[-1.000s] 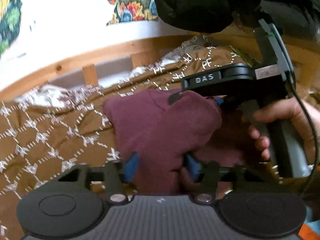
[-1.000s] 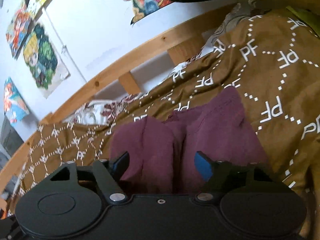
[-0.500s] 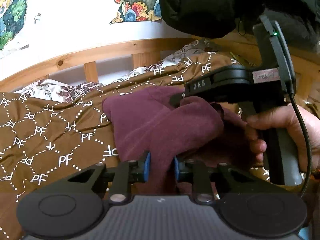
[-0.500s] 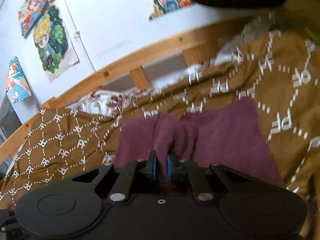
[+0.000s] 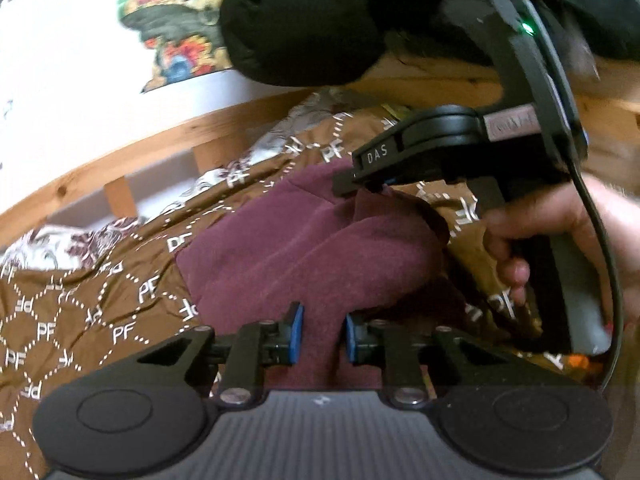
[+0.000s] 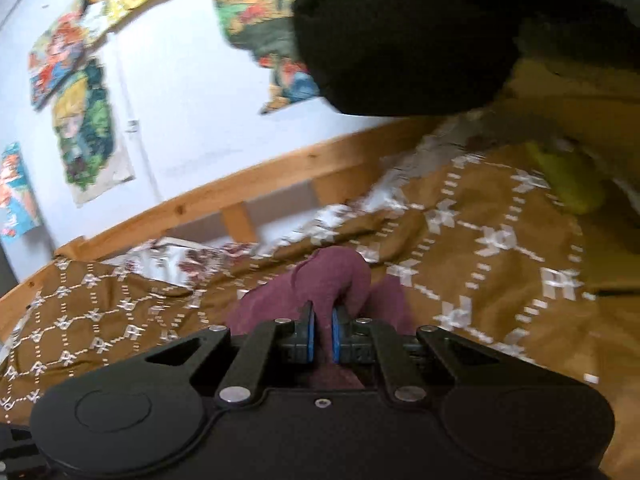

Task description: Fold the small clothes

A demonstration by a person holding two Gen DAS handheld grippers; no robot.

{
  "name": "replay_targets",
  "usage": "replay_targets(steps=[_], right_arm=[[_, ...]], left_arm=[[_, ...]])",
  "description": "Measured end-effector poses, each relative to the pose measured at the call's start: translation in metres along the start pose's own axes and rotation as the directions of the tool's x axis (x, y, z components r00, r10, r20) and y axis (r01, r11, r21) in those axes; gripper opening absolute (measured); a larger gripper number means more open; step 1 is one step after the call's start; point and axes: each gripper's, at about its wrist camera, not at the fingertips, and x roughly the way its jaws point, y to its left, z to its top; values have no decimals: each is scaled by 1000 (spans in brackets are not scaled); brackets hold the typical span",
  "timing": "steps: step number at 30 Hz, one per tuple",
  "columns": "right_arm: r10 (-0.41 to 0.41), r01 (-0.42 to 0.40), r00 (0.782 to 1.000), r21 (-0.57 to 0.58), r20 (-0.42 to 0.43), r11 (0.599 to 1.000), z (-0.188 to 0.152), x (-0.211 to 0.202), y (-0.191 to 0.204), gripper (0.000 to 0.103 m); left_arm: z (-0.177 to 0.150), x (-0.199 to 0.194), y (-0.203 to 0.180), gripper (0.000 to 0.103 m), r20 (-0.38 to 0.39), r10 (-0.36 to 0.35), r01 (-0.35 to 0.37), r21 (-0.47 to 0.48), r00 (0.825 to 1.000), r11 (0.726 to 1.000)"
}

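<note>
Showing a small maroon garment (image 5: 320, 256) lying on a brown bedspread (image 5: 92, 312) printed with white "PF" lettering, in front of a wooden bed rail (image 5: 120, 168), both wrist views record the moment of a two-point grip. Left gripper (image 5: 322, 334): blue pads closed part-way onto a thick bunch of the near hem, cloth filling the gap. Right gripper (image 6: 322, 334): pads almost touching, pinching a thin fold whose free cloth humps up just beyond the tips; in the left view this gripper (image 5: 360, 188) meets the garment's far right edge, with the person's hand (image 5: 532, 240) on its handle. Judged from its fuzzy nap and the way it drapes and creases, the fabric is light, soft and limp, not slippery and not fragile; it should sag between the two holds, so edges or corners well apart, kept taut, look like the best places to take hold. Compared with a second earlier, both sets of pads, then spread wide either side of the cloth, have closed on it, and the garment's right side has lifted off the bedspread.
</note>
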Motion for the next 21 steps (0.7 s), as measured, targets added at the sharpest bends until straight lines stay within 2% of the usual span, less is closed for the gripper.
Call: replay_targets(steps=[3, 5, 6, 8, 9, 10, 11, 13, 14, 15, 16, 18, 19, 20, 21], right_arm=[[-39, 41, 998, 41, -58, 998, -6, 3, -21, 8], [-49, 56, 995, 70, -91, 996, -9, 8, -29, 8], [-56, 63, 993, 74, -101, 995, -11, 10, -30, 8], [-58, 68, 992, 86, -109, 994, -12, 14, -32, 8], [-57, 67, 992, 90, -110, 994, -12, 15, -30, 10], [-62, 72, 992, 89, -112, 993, -13, 15, -30, 14], [-73, 82, 991, 84, -114, 993, -13, 15, -30, 18], [-99, 107, 988, 69, -119, 992, -13, 14, -30, 28], [-109, 118, 987, 67, -121, 991, -13, 11, -30, 33], [-115, 124, 986, 70, -121, 990, -13, 9, -31, 45], [-120, 129, 986, 76, -118, 989, -13, 5, -32, 62], [-114, 124, 988, 100, -107, 987, -12, -3, -35, 79], [-103, 115, 989, 118, -103, 986, -11, -7, -34, 83], [-89, 102, 991, 134, -101, 986, -11, -11, -34, 86], [-73, 87, 992, 144, -99, 986, -11, -15, -33, 93]], left_arm=[[-2, 10, -12, 25, -37, 23, -22, 35, 999, 999], [-1, 12, -12, 27, -50, 23, -22, 20, 999, 1000], [0, 12, -10, 32, -55, 24, -23, 11, 998, 1000], [2, 11, -5, 51, -68, 18, -18, -5, 998, 1000], [3, 10, -2, 66, -72, 13, -14, -19, 997, 1000], [2, 4, 3, 76, -68, 9, -11, -34, 998, 999], [1, 0, 7, 80, -59, 0, -3, -50, 998, 999], [0, -9, 16, 93, -41, -12, 9, -80, 999, 997], [-1, -13, 21, 95, -35, -18, 15, -98, 999, 995], [-1, -18, 28, 99, -28, -30, 26, -123, 999, 992], [-2, -22, 34, 102, -21, -42, 38, -151, 999, 988], [-5, -28, 51, 102, -13, -55, 51, -225, 998, 973], [-6, -29, 60, 102, -16, -59, 53, -266, 998, 962], [-8, -28, 71, 102, -22, -65, 55, -324, 998, 945], [-11, -28, 80, 102, -25, -75, 60, -374, 997, 926]])
